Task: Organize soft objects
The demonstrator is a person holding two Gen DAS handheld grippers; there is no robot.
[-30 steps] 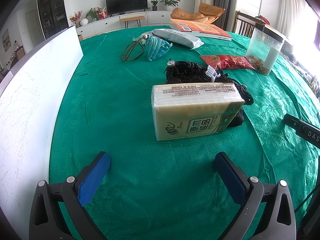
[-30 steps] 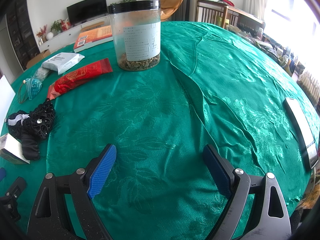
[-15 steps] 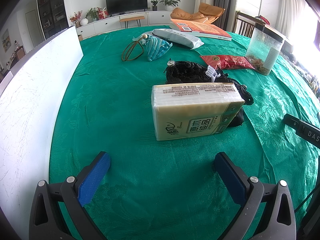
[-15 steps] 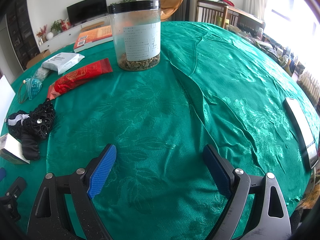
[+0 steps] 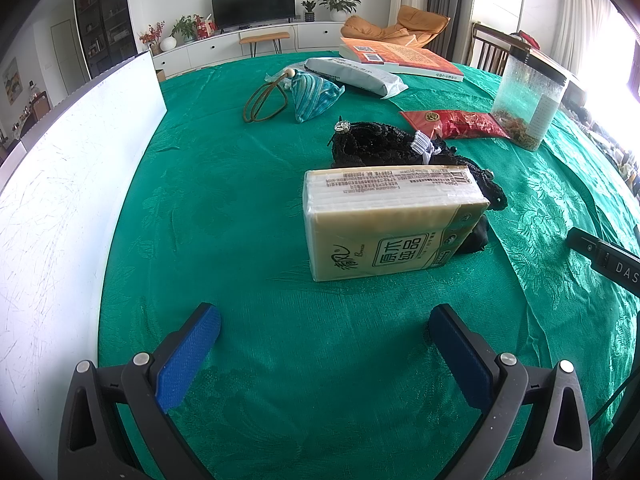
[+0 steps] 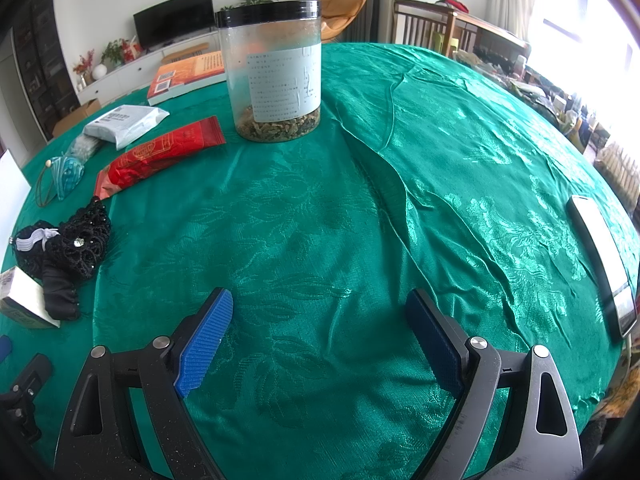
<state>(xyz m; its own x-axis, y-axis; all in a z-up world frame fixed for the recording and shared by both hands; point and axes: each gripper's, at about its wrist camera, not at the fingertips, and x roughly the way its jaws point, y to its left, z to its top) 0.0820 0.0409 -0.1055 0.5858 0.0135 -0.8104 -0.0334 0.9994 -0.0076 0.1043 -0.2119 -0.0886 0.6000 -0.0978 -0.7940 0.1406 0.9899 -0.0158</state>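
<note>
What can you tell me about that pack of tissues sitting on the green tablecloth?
The tissue pack is a soft, cream-coloured block wrapped in clear plastic, with printed characters on its front and small print along its top. It stands on one long edge on the green tablecloth, unopened as far as shows. Its far side and right end press against a black lace bundle. Neither gripper touches it.

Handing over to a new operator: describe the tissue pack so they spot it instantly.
On the green tablecloth, look straight ahead of the left gripper. The tissue pack is the pale yellow block against the black lace bundle, the only boxy, printed item there.
</note>
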